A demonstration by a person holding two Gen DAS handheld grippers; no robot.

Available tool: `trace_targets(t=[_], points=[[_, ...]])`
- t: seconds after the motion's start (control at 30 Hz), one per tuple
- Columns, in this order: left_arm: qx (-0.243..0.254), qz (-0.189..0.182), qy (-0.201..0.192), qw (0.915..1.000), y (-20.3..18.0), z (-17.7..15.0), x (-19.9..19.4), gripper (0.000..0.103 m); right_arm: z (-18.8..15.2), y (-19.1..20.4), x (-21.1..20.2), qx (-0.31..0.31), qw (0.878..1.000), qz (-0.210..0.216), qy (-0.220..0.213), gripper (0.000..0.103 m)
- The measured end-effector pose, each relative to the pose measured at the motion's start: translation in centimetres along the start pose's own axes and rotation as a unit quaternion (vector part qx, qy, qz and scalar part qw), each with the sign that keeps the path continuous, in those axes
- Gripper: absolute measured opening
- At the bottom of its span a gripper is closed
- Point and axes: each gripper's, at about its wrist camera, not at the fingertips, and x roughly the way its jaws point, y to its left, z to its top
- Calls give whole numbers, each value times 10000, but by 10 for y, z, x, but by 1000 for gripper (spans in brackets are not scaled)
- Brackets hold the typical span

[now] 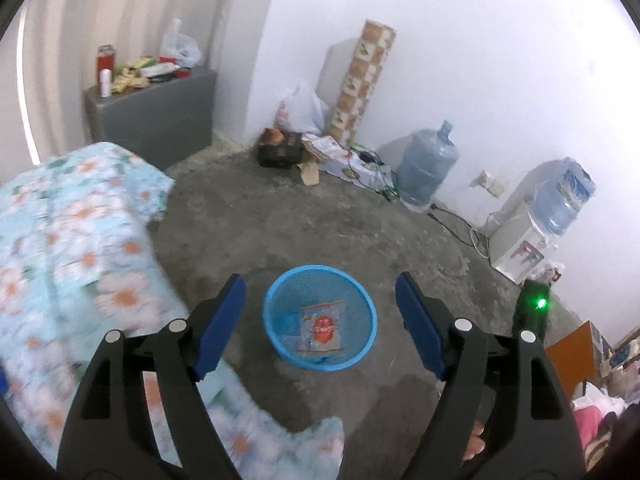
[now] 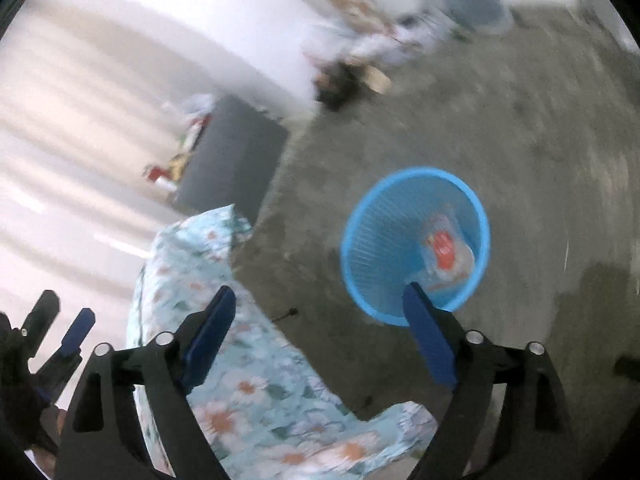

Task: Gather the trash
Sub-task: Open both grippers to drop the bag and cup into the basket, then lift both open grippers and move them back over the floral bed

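Observation:
A blue mesh waste basket [image 1: 362,288] stands on the concrete floor, also seen in the right wrist view [image 2: 372,216]. A clear snack wrapper with a red print [image 1: 322,328] lies inside it, and shows blurred in the right wrist view [image 2: 444,250]. My left gripper [image 1: 320,288] is open and empty, held above the basket, which shows between its fingers. My right gripper [image 2: 320,300] is open and empty, above the floor and bed edge, its right finger [image 2: 428,336] overlapping the basket's near rim. The left gripper shows at the right wrist view's left edge [image 2: 64,328].
A bed with a floral blue cover [image 1: 72,248] fills the left. A grey cabinet [image 1: 156,116] with clutter stands at the wall. Bags, boxes and a dark box [image 1: 280,148] sit in the corner. A water jug [image 1: 428,164] and dispenser [image 1: 528,232] stand at right, with cables on the floor.

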Motion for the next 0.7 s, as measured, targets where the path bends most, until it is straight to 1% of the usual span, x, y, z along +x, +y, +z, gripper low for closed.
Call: trace_targets(t=[0.03, 0.17, 0.27, 0.4, 0.47, 0.53, 0.6, 0.7], points=[[0, 23, -90, 10000, 4, -3, -16, 74, -2, 19, -7, -281, 9996, -16, -63, 89], [63, 235, -362, 9990, 20, -19, -68, 77, -16, 66, -25, -986, 9949, -144, -174, 95], [118, 448, -507, 9976, 33, -35, -105, 77, -31, 94, -32, -1387, 9901, -166, -138, 96], [-15, 721, -737, 9947, 53, -56, -152, 77, -53, 121, -37, -1782, 9839, -155, -42, 96], [-84, 816, -847, 9930, 64, -68, -176, 77, -66, 138, -38, -1991, 9795, -312, 49, 96], [-78, 902, -969, 9912, 66, -77, -194, 77, -78, 152, -40, -2173, 9753, -390, 110, 96], [-44, 988, -1139, 9886, 70, -90, -219, 78, -89, 166, -43, -2408, 9693, -486, 136, 96], [-55, 1079, -1337, 9851, 76, -109, -248, 81, -107, 187, -50, -2953, 9513, -887, 13, 96]])
